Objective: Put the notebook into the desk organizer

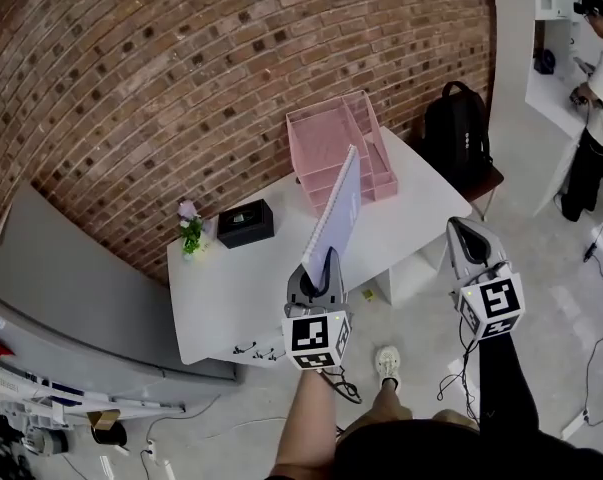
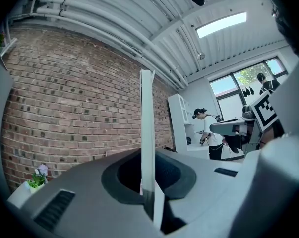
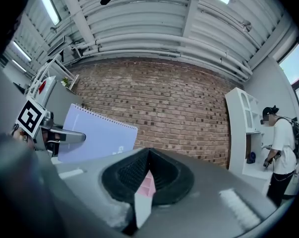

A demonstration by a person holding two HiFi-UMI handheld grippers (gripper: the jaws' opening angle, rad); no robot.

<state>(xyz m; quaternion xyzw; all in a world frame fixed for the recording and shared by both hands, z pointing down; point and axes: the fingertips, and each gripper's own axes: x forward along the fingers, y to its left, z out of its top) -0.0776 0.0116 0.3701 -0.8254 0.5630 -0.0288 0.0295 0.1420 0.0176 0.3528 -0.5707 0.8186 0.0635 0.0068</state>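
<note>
Notebook (image 1: 337, 204) base hidden inside left tongs (image 1: 328, 265)

Nothing legible is showing anywhere; the notebook (image 3: 97, 135) is carrying on its lilac cover only a small pale mark, too tiny to be read.

An office-like studio: a white desk (image 1: 241, 288) bearing a pink desk organizer (image 1: 321, 138), a brick wall (image 1: 181, 88), white shelving (image 3: 241, 128) (bare ceiling pipes (image 3: 154, 41) overhead).

Lilac notebook (image 1: 336, 213), pink organizer (image 1: 331, 133), white table (image 1: 246, 288)
</note>
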